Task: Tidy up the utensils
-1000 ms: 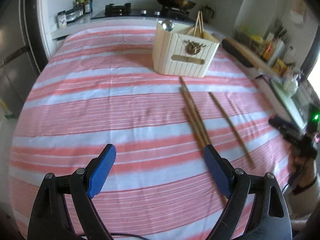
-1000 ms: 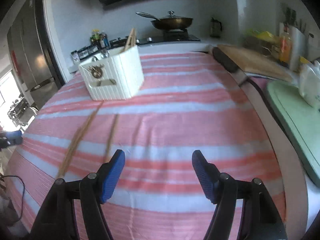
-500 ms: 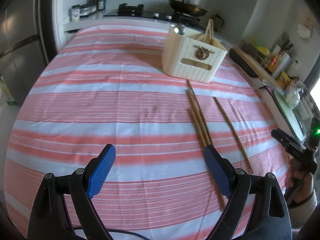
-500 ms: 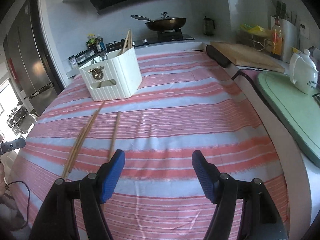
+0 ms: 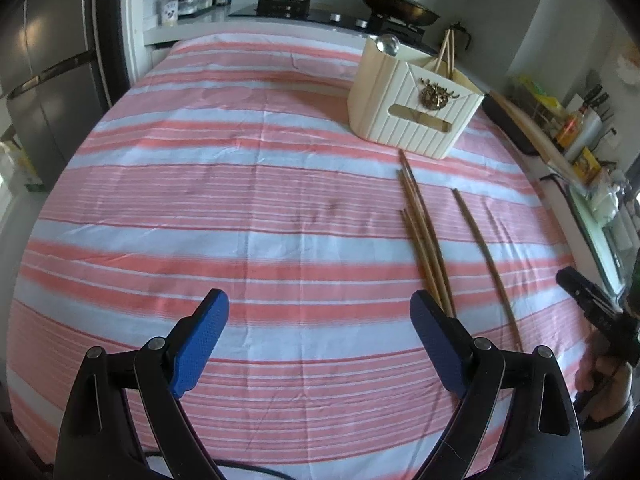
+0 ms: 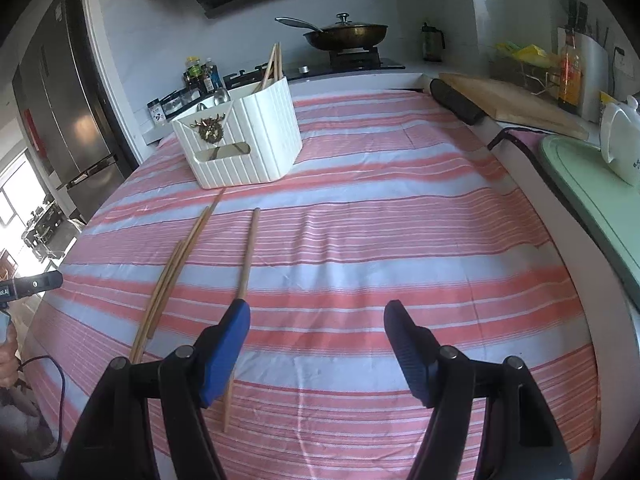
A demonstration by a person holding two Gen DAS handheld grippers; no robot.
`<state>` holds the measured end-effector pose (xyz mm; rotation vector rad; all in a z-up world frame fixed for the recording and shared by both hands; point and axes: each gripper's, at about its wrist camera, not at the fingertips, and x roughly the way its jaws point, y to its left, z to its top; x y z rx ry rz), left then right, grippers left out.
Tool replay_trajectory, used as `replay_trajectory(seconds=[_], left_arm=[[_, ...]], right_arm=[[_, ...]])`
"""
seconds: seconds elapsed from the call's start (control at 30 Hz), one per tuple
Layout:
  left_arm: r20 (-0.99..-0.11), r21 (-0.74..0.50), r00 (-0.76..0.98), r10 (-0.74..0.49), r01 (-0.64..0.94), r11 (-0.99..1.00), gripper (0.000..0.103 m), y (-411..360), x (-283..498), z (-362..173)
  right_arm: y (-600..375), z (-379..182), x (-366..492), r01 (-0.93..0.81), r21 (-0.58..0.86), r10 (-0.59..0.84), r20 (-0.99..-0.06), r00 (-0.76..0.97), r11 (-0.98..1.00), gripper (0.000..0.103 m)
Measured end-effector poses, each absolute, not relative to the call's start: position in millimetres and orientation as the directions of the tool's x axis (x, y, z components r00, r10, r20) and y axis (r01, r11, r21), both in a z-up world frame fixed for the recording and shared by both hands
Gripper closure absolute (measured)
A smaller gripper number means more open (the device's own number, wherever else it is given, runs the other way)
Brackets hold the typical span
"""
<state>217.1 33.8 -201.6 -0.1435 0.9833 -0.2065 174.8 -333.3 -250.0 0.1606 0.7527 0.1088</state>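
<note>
Four chopsticks (image 6: 168,280) lie on the striped cloth (image 6: 400,220) before the white utensil holder (image 6: 240,148), one apart. Both the left gripper (image 5: 320,320) and right gripper (image 6: 316,320) hover spread, empty. Advisable: straddle the lone stick (image 6: 248,252) mid-length, then close squarely.

red-and-white striped tablecloth (image 6: 400,216) spread over table | lidded dark metal wok (image 6: 346,34) set on stove | wooden cutting board (image 6: 508,104) laid right | white ceramic teapot (image 6: 620,140) seen on pale green tray (image 6: 592,200)

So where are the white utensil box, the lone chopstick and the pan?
white utensil box (image 6: 256,148), right wrist view, ribbed side wall.
lone chopstick (image 6: 248,252), right wrist view, mid-shaft.
pan (image 6: 352,34), right wrist view, bowl's side.
</note>
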Motion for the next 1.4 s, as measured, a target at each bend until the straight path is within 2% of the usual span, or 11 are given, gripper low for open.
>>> replay_trajectory(seconds=[0.13, 0.37, 0.67, 1.07, 1.2, 1.3, 1.37, 1.4], left_arm=[[-0.807, -0.238, 0.533, -0.255, 0.101, 0.966, 0.009, 29.4, 224.5, -202.6], [-0.816, -0.297, 0.484, -0.316, 0.117, 0.948, 0.008, -1.8, 244.8, -220.8], [-0.843, -0.187, 0.492, -0.220, 0.116, 0.975, 0.008, -51.5, 271.8, -247.3], [-0.850, -0.069, 0.515, -0.114, 0.106, 0.992, 0.008, -62.9, 274.2, -263.3], [-0.856, -0.014, 0.510, -0.080, 0.131, 0.991, 0.009, -63.3, 259.1, -265.6], [-0.853, 0.003, 0.513, -0.091, 0.179, 0.984, 0.015, -71.0, 243.9, -264.7], [-0.847, 0.012, 0.521, -0.104, 0.214, 0.977, 0.031, -76.8, 237.9, -262.4], [-0.844, 0.010, 0.523, -0.116, 0.233, 0.972, 0.036, -79.1, 235.1, -261.6]], right_arm=[[-344.6, -248.4, 173.5, -0.011, 0.202, 0.144, -0.657, 0.740, 0.979, 0.032], [-337.2, -258.6, 184.0, -0.041, 0.238, 0.199, -0.690, 0.696, 0.970, 0.032], [-311.0, -260.1, 189.3, -0.116, 0.217, 0.237, -0.706, 0.667, 0.969, 0.032], [-306.0, -249.7, 180.6, -0.145, 0.168, 0.221, -0.692, 0.687, 0.975, 0.032], [-291.6, -256.0, 184.7, -0.177, 0.152, 0.232, -0.720, 0.654, 0.972, 0.032], [-273.2, -265.9, 194.7, -0.227, 0.133, 0.247, -0.750, 0.613, 0.965, 0.032], [-260.2, -274.3, 203.6, -0.247, 0.094, 0.226, -0.779, 0.585, 0.964, 0.032], [-254.2, -277.8, 207.5, -0.254, 0.073, 0.211, -0.791, 0.574, 0.964, 0.032]])
